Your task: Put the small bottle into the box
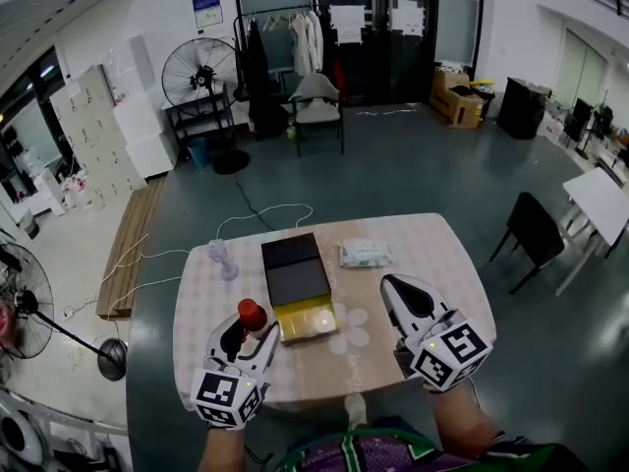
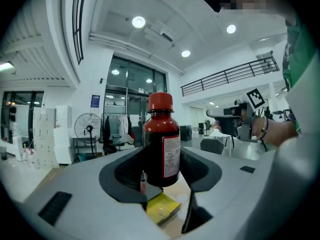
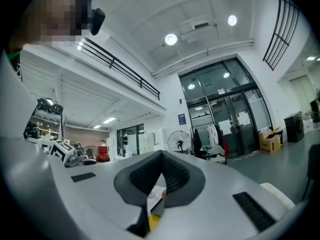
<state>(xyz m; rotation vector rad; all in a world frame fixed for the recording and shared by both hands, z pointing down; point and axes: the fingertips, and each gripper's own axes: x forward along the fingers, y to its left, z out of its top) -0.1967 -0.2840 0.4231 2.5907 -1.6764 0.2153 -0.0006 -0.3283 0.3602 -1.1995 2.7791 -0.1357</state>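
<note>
The small bottle is dark brown with a red cap and a white label. It stands upright between the jaws of my left gripper, which is shut on it above the table's near left side; the left gripper view shows the bottle clamped at its lower body. The box lies open in the middle of the table, black lid part farther away, yellow-gold part nearer, just right of the bottle. My right gripper hovers over the table's near right, shut with nothing in it; its pads meet.
The round table has a pale flowered cloth. A wet-wipe pack lies beyond the box to the right, a small clear fan to the left. A black chair stands right of the table, floor fans at left.
</note>
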